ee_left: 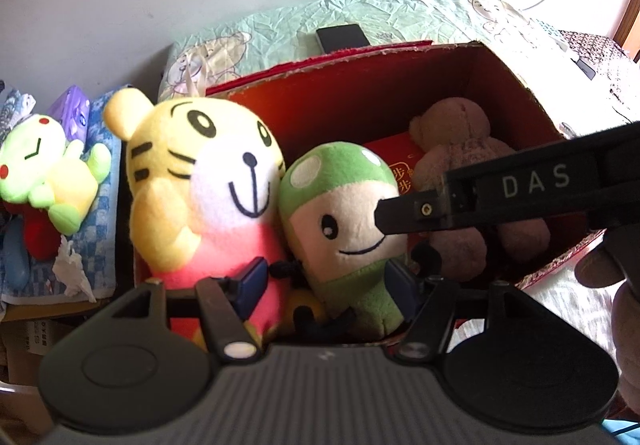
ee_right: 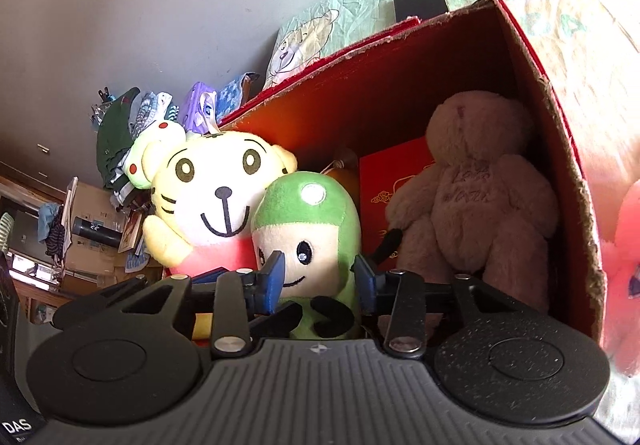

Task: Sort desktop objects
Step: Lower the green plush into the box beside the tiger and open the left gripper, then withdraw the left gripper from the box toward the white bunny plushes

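Left gripper [ee_left: 326, 279]: its blue-padded fingers [ee_left: 252, 277] stand wide apart, one pad in front of the tiger plush's pink belly, the other beside the green toy's lower body; whether either pad presses the fabric cannot be told, and nothing is clamped between them.
Right gripper [ee_right: 320, 279]: the two blue pads [ee_right: 274, 277] sit at either side of the green mushroom plush [ee_right: 308, 241], at the level of its face; they look close to its cheeks, but a firm grip cannot be confirmed from these views. In the left wrist view a black part of this tool, marked DAS, reaches across in front of that toy's face.
Red cardboard box [ee_left: 520, 81]: open at the top, standing on a pale green crumpled sheet with bear drawings [ee_left: 360, 17].
Plush toys in the box: three. A yellow tiger plush [ee_left: 208, 181] at the left, the green mushroom plush [ee_left: 344, 221] leaning against it in the middle, a brown teddy bear [ee_right: 476, 197] upright at the right wall.
Red packet [ee_right: 396, 185]: one, with gold print, standing behind the bear and the green toy.
Plush toys outside the box: one light green and yellow toy [ee_left: 48, 173] lying to the left on a blue checked cloth; something pink and fuzzy [ee_right: 624, 245] shows past the box's right wall.
Black flat device [ee_left: 342, 37]: one, lying on the sheet behind the box.
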`<state>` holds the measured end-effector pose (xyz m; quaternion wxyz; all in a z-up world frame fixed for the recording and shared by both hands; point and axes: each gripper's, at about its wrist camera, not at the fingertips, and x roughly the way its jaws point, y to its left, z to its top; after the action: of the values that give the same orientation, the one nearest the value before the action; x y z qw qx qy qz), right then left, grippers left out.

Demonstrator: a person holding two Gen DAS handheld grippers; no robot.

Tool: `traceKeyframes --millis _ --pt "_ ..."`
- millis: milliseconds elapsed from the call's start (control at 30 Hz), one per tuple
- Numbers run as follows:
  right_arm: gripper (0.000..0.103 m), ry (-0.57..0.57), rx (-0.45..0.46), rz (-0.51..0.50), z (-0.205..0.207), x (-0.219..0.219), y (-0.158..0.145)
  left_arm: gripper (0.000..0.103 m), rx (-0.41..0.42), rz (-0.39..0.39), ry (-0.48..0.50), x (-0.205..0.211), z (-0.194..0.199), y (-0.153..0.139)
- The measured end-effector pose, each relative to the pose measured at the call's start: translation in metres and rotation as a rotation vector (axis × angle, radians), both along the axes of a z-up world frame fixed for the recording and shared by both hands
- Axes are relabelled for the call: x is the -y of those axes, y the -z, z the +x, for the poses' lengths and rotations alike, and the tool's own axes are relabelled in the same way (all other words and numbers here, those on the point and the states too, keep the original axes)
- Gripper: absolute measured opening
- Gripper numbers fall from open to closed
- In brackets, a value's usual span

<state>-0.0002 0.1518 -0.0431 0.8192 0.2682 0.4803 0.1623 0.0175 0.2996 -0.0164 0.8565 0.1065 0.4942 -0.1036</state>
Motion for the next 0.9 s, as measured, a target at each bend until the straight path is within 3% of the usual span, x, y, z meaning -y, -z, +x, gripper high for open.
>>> traceKeyframes --millis 333,700,900 --pt "0.043 0.01 0.085 -0.077 -0.02 0.009 -0.008 0.067 0.014 0.018 -0.055 0.011 -0.008 -0.006" --pt "0.044 -0.027 0.202 -0.141 -0.043 0.022 -0.026 0.067 0.098 0.076 -0.155 0.031 -0.025 -0.025" --pt "0.053 -0.043 0.259 -0.172 -0.055 0.035 -0.036 0.067 0.116 0.097 -0.201 0.043 -0.032 -0.031"
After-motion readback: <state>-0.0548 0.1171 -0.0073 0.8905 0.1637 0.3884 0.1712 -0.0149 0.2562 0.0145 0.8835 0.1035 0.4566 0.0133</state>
